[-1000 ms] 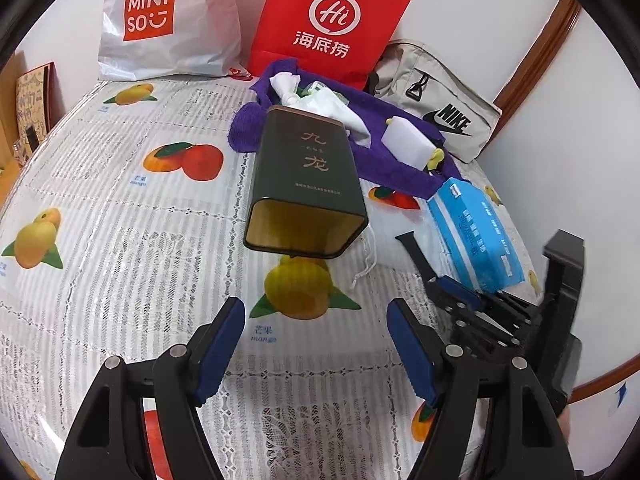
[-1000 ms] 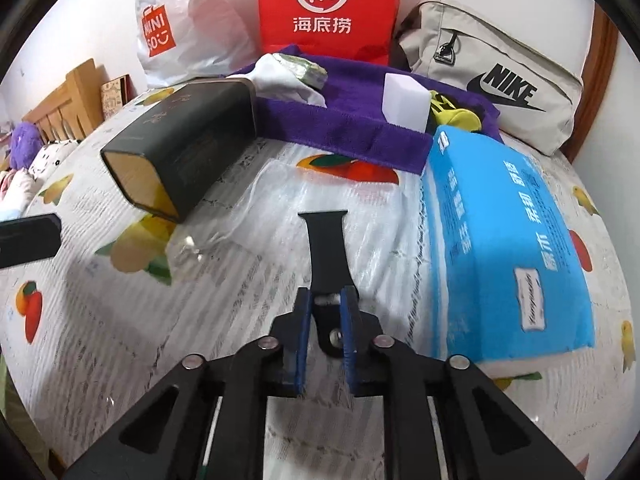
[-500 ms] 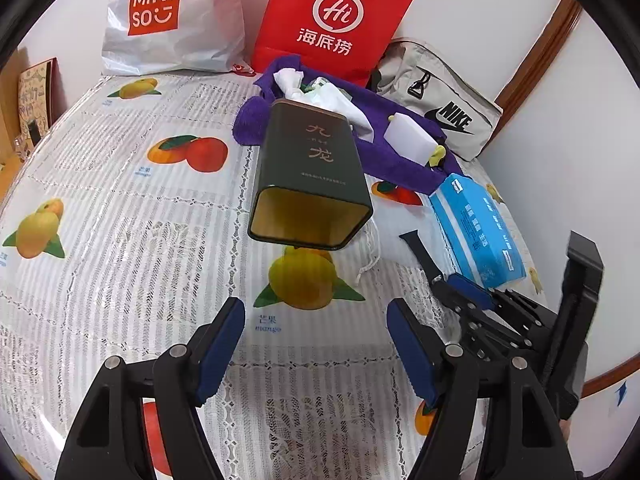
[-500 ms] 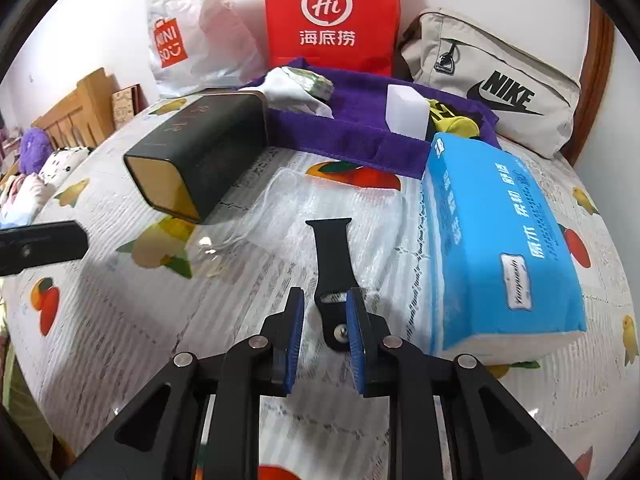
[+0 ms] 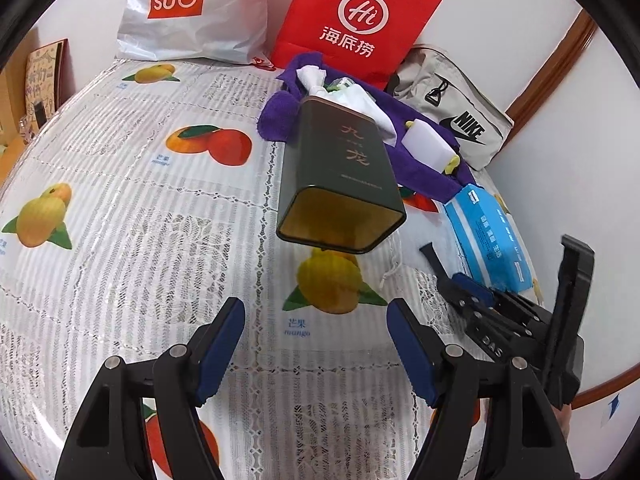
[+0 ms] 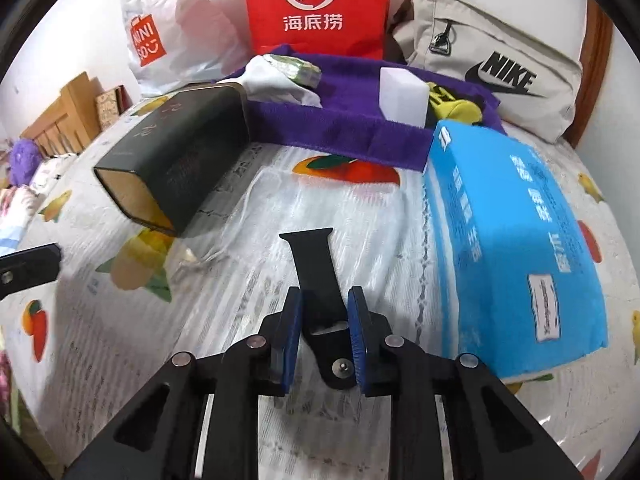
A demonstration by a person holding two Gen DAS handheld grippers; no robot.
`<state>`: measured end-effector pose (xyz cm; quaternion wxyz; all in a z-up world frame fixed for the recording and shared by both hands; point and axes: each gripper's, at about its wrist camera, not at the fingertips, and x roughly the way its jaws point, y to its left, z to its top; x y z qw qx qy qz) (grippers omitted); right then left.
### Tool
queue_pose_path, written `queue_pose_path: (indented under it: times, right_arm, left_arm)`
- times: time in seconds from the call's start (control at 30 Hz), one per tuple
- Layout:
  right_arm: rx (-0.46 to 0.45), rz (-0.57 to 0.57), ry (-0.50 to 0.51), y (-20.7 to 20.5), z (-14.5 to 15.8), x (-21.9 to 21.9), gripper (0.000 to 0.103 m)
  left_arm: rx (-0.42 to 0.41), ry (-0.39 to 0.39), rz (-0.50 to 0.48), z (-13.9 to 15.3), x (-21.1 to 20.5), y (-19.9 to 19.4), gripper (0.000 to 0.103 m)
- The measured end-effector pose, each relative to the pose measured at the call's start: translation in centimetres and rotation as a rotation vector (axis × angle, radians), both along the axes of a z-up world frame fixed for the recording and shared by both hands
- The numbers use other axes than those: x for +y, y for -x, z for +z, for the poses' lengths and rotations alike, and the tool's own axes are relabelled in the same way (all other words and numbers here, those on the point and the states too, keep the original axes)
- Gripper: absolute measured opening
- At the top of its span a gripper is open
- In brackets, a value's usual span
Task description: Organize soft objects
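One black strap [image 6: 316, 276] between right gripper's [image 6: 325, 312] parted pads — left gripper [image 5: 316, 340] open, empty.

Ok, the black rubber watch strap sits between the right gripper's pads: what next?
Probably back the right gripper off and up. Its pads stand apart from the black rubber watch strap, which lies flat on the fruit-print tablecloth, apparently released.

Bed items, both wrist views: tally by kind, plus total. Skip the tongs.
Bags: 3 – white Miniso bag, red paper bag, beige Nike bag
Tins: 1 – dark tin
Towels: 1 – purple towel
Tissue packs: 1 – blue tissue pack
Watch straps: 1 – black strap
White blocks: 1 – white block
Total: 8
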<state>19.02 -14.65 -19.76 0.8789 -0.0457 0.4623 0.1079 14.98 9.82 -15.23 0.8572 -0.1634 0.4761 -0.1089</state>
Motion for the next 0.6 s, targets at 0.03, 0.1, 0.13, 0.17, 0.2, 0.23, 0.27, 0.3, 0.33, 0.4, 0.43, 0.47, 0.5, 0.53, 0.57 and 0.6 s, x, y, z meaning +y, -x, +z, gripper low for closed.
queue_pose_path:
  times: [0.03, 0.1, 0.13, 0.17, 0.2, 0.23, 0.27, 0.3, 0.33, 0.4, 0.43, 0.47, 0.5, 0.53, 0.57, 0.6]
  right_arm:
    - [0.002, 0.008, -0.001, 0.4, 0.1, 0.0, 0.023]
    - [0.008, 0.029, 0.006, 1.1, 0.2, 0.3, 0.013]
    - [0.0, 0.041, 0.027, 1.8, 0.4, 0.5, 0.01]
    - [0.001, 0.052, 0.03, 2.2, 0.4, 0.5, 0.009]
    - [0.01, 0.068, 0.02, 2.7, 0.4, 0.5, 0.008]
    - [0.026, 0.076, 0.001, 3.0, 0.4, 0.3, 0.006]
    - [0.048, 0.084, -0.027, 3.3, 0.3, -0.1, 0.006]
    - [0.045, 0.088, -0.041, 3.6, 0.4, -0.4, 0.006]
    - [0.04, 0.093, -0.044, 3.9, 0.5, -0.6, 0.006]
    - [0.019, 0.112, -0.043, 4.5, 0.9, -1.0, 0.006]
    - [0.003, 0.121, -0.047, 4.9, 1.1, -1.2, 0.006]
    - [-0.012, 0.129, -0.052, 5.2, 1.4, -1.5, 0.006]
    - [-0.02, 0.132, -0.055, 5.4, 1.6, -1.8, 0.006]
    - [-0.026, 0.131, -0.063, 5.6, 1.7, -2.1, 0.007]
    - [-0.029, 0.128, -0.076, 5.7, 1.8, -2.5, 0.009]
    - [-0.031, 0.125, -0.086, 5.7, 1.8, -2.8, 0.012]
  left_arm:
    - [0.004, 0.013, -0.015, -0.1, -0.3, -0.2, 0.072]
    - [0.009, 0.031, -0.044, -0.3, -0.9, -0.4, 0.072]
    - [0.009, 0.032, -0.058, -0.3, -1.4, -0.6, 0.072]
    - [0.004, 0.026, -0.076, -0.4, -2.1, -0.9, 0.072]
    - [0.001, 0.017, -0.087, -0.4, -2.6, -1.1, 0.072]
    - [-0.003, -0.001, -0.104, -0.5, -3.5, -1.3, 0.071]
    - [-0.007, -0.024, -0.121, -0.6, -4.3, -1.5, 0.07]
    - [-0.014, -0.045, -0.134, -0.7, -5.1, -1.7, 0.07]
    - [-0.021, -0.057, -0.144, -0.7, -5.7, -1.9, 0.07]
    - [-0.035, -0.093, -0.166, -0.9, -7.2, -2.3, 0.07]
    - [-0.04, -0.116, -0.173, -0.9, -7.8, -2.4, 0.069]
    - [-0.049, -0.143, -0.182, -1.0, -8.3, -2.5, 0.069]
    - [-0.057, -0.169, -0.188, -1.2, -8.9, -2.7, 0.066]
    - [-0.061, -0.188, -0.196, -1.5, -9.4, -2.9, 0.061]
    - [-0.058, -0.195, -0.203, -1.8, -9.8, -3.1, 0.059]
    - [-0.052, -0.198, -0.205, -2.1, -10.1, -3.4, 0.056]
